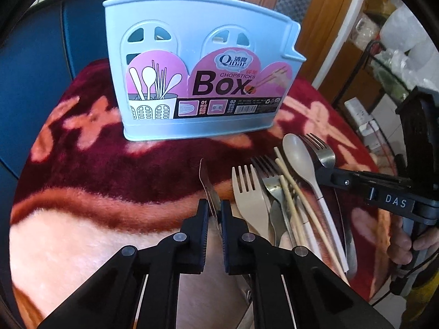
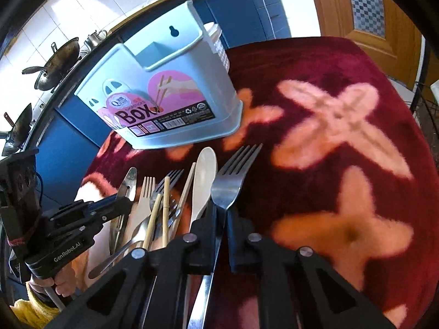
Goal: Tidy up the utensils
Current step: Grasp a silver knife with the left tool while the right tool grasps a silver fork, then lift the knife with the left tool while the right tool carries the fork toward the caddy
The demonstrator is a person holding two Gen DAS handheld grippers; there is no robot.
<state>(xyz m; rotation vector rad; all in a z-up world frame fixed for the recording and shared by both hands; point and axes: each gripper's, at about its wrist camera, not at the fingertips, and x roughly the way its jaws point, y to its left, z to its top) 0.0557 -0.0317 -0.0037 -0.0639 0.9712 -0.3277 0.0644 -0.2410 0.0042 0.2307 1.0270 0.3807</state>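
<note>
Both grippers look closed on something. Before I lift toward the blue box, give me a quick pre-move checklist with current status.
1. Left gripper shut on the flat metal knife: ok, blade sits between the pads.
2. Right gripper shut on the steel fork: ok, handle is pinched between the fingers.
3. Held pieces free of the pile: cannot tell; the cream plastic spoon lies right beside the steel fork.
4. Light blue plastic chopsticks box upright on the red patterned blanket: ok.
5. Box compartment open at the top: ok in the right wrist view; contents cannot tell.
6. Wooden chopsticks clear of both grips: ok, they rest across the other forks.
</note>
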